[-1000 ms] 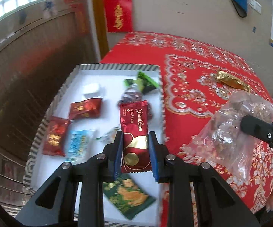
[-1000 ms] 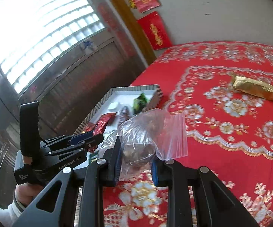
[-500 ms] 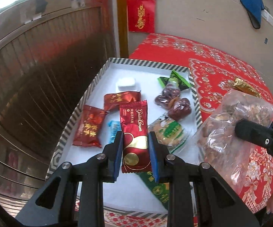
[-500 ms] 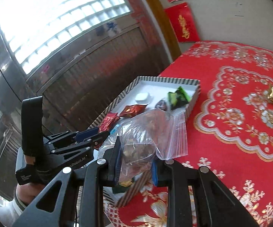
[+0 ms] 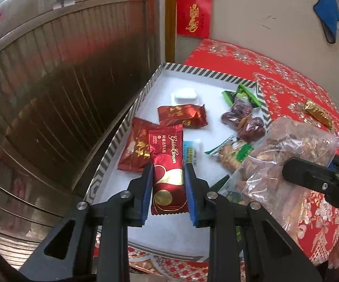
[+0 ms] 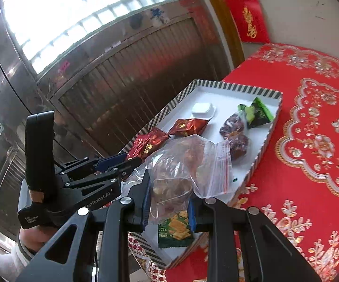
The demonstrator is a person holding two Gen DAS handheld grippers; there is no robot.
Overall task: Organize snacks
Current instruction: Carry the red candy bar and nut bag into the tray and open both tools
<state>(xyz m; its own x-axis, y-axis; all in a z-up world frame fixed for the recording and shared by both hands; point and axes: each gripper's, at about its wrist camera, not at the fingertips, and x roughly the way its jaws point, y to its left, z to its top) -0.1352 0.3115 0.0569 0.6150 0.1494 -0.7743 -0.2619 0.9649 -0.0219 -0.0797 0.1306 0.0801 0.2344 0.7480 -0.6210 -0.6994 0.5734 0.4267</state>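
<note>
Both your grippers hold snacks over the striped box

Your left gripper (image 5: 167, 183) pinches a glossy red foil Golden Crown bar (image 5: 167, 169); your right gripper (image 6: 169, 202) clamps a crinkly clear zip bag of brown nuts (image 6: 181, 169). Beyond, the shallow rectangular white box (image 5: 192, 70) holds flat foil packets and wrinkled red dates (image 5: 242, 119).

Background: red floral cloth (image 6: 310, 122) covering the bench, brown ribbed metal shutter (image 5: 59, 98) alongside it, red paper hangings with gold characters (image 5: 194, 15) on the beige wall, blue cloth (image 5: 329, 16) hanging upper right, bright barred window (image 6: 80, 11) above.
</note>
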